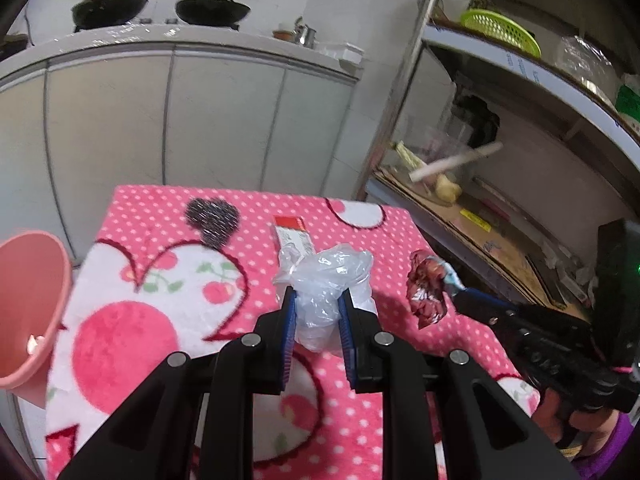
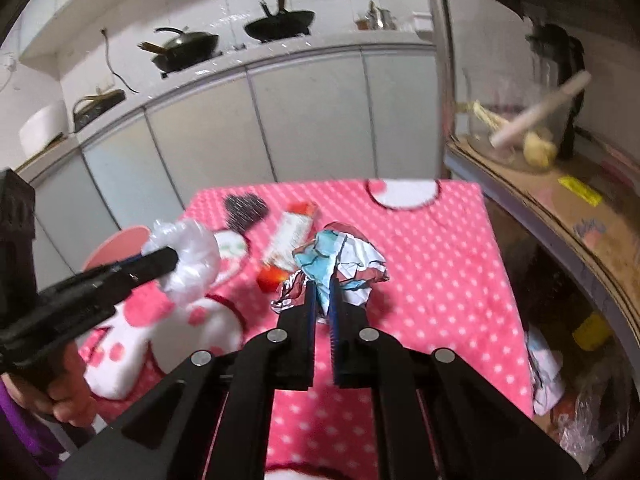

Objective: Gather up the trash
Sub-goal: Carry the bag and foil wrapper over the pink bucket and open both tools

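Observation:
My left gripper (image 1: 318, 300) is shut on a crumpled clear plastic bag (image 1: 328, 276) and holds it above the pink dotted tablecloth (image 1: 168, 216); the bag also shows in the right wrist view (image 2: 196, 256). My right gripper (image 2: 323, 284) is shut on a crumpled foil wrapper (image 2: 340, 256) with blue, white and red print, held above the cloth; it shows in the left wrist view (image 1: 428, 288) too. A red-and-white flat packet (image 1: 294, 234) lies on the cloth beyond both grippers, also in the right wrist view (image 2: 290, 238).
A pink bin (image 1: 28, 304) stands at the table's left edge. A dark steel scrubber (image 1: 214, 220) lies on the cloth near the far edge. A metal shelf rack (image 1: 520, 184) with cardboard and jars stands on the right. Grey cabinets (image 1: 200, 120) with woks lie behind.

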`<action>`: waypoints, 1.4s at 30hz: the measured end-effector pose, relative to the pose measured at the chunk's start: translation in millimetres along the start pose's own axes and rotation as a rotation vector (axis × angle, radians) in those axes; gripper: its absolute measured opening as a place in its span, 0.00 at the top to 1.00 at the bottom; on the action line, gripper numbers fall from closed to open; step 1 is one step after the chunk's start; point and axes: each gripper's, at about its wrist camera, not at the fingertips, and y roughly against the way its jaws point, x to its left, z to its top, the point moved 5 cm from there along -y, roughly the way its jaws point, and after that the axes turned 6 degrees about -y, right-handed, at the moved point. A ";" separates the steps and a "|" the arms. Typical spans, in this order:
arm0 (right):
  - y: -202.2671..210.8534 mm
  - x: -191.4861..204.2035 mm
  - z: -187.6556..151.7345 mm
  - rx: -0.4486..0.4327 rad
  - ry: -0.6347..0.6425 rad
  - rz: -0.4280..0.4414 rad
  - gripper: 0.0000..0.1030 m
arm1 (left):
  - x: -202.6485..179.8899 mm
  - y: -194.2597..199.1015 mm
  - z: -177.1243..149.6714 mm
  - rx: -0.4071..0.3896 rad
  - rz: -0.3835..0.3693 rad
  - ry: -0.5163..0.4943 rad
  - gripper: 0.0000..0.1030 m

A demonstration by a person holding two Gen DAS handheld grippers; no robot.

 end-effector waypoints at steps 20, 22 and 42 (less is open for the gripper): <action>-62.8 168.6 29.9 0.100 0.163 0.350 0.94 | 133.3 88.5 13.5 -0.156 0.343 0.162 0.81; -70.5 187.8 28.0 0.115 0.188 0.371 0.94 | 151.6 96.8 9.5 -0.156 0.383 0.189 0.81; -145.4 317.1 -24.4 0.309 0.375 0.476 0.94 | 268.4 107.1 -61.4 -0.016 0.615 0.340 0.81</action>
